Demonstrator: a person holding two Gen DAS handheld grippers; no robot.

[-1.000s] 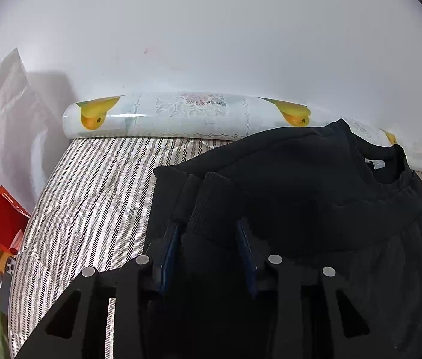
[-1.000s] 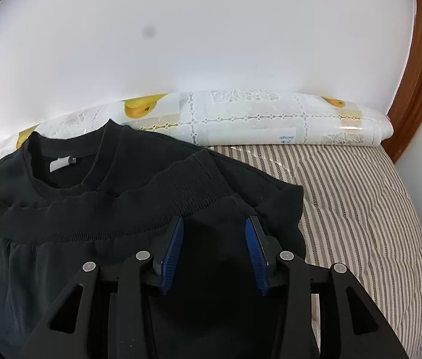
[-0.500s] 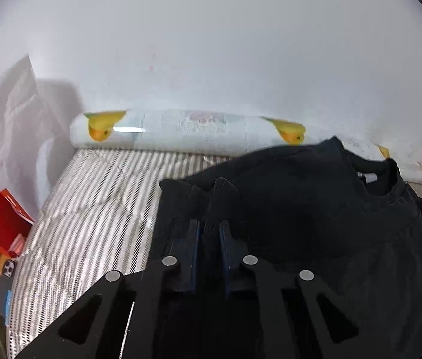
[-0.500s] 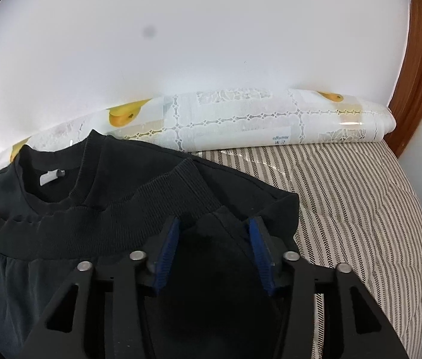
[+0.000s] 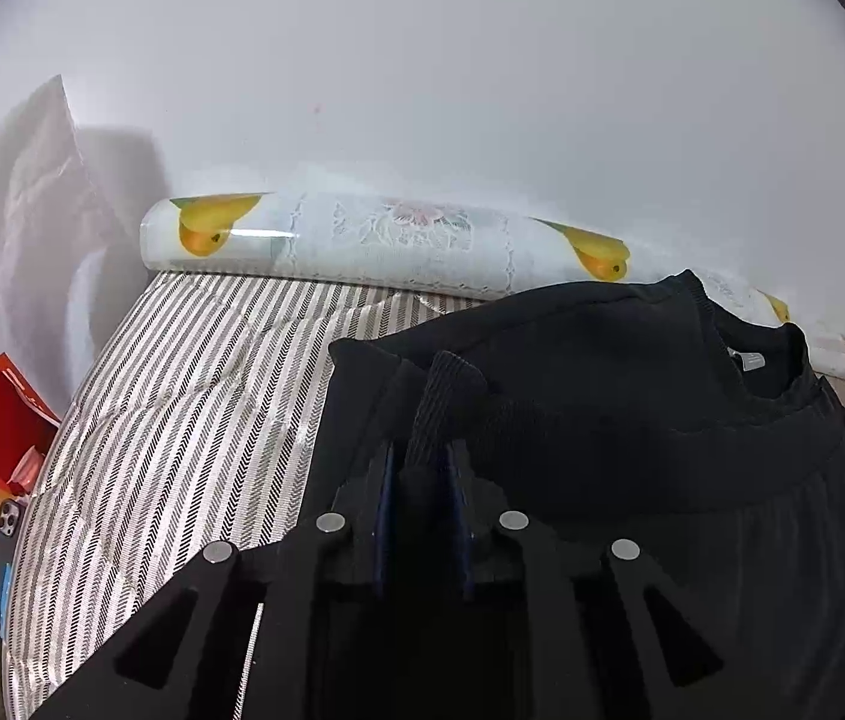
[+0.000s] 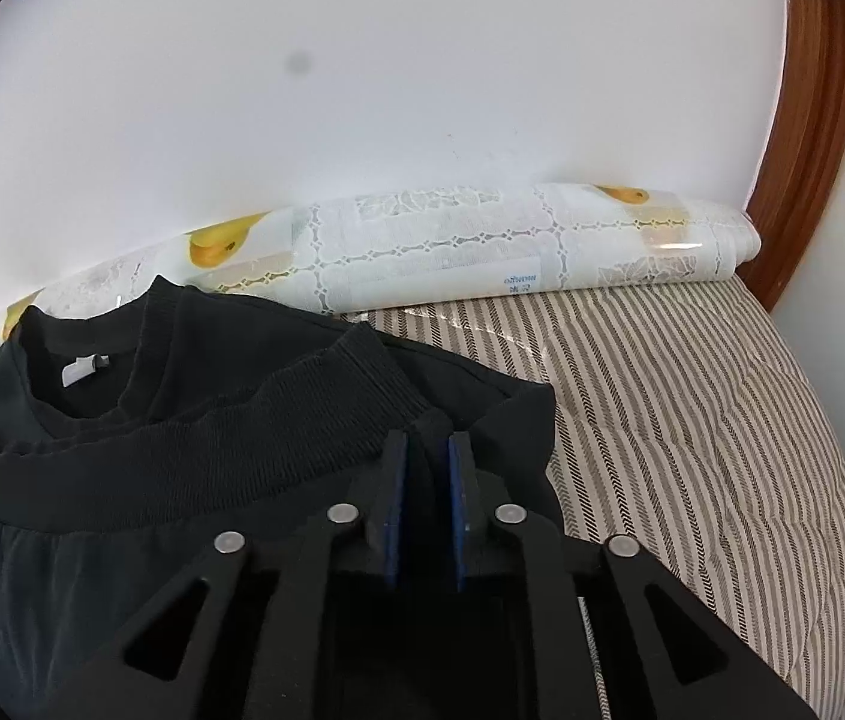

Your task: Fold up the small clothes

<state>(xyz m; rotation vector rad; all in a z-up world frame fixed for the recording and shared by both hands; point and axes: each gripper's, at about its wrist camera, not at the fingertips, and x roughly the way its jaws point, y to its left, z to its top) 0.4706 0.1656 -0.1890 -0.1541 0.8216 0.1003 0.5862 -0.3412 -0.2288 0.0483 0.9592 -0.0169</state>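
Lying behind the black sweatshirt (image 5: 602, 372), a rolled sheet (image 5: 422, 240) borders the wall.

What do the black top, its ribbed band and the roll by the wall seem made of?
Black top: matte knit, probably cotton jersey; no sheen.
Ribbed band: stretchy rib knit; fine vertical ridges.
Roll: glossy printed plastic sheet, likely vinyl; highlights glare off it.

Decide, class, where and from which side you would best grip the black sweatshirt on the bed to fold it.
Grip the sweatshirt by its ribbed hem band, one end per gripper, coming in low from the near side. The band is thick, lies nearest and runs crosswise, probably giving the fingers firm hold.
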